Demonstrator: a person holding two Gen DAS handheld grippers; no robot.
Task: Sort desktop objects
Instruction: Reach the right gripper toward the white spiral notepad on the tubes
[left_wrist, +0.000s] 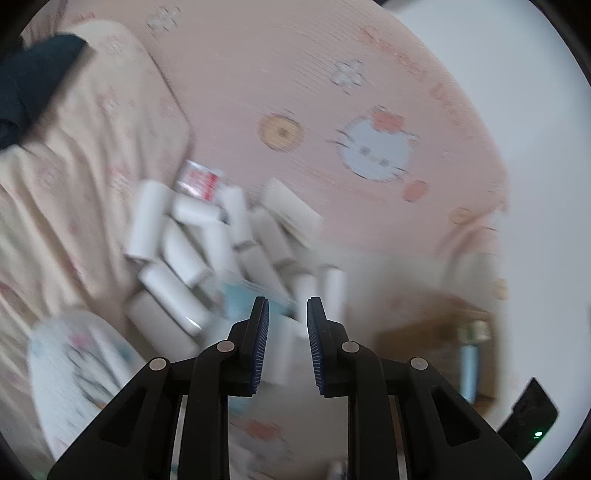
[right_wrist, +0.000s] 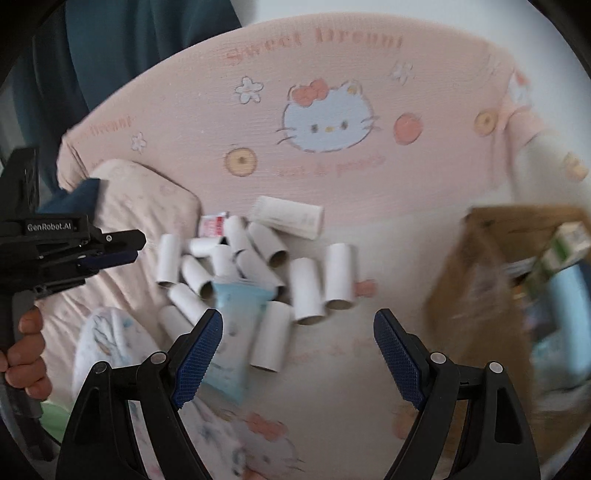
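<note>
A heap of several white paper tubes (right_wrist: 258, 266) lies on a pink Hello Kitty bedsheet (right_wrist: 325, 166), with a light blue packet (right_wrist: 232, 325) on top and a red-and-white packet (right_wrist: 214, 223) behind. My right gripper (right_wrist: 299, 350) is wide open and empty above the near side of the heap. My left gripper (left_wrist: 288, 339) hovers over the same heap (left_wrist: 192, 251), jaws a small gap apart and empty; in the right wrist view (right_wrist: 122, 247) it shows at the left, nearly closed.
A brown cardboard box (right_wrist: 480, 273) holding several items stands at the right; it also shows in the left wrist view (left_wrist: 424, 332). A pale pillow (right_wrist: 147, 199) and a white patterned cloth (right_wrist: 107, 347) lie left of the heap.
</note>
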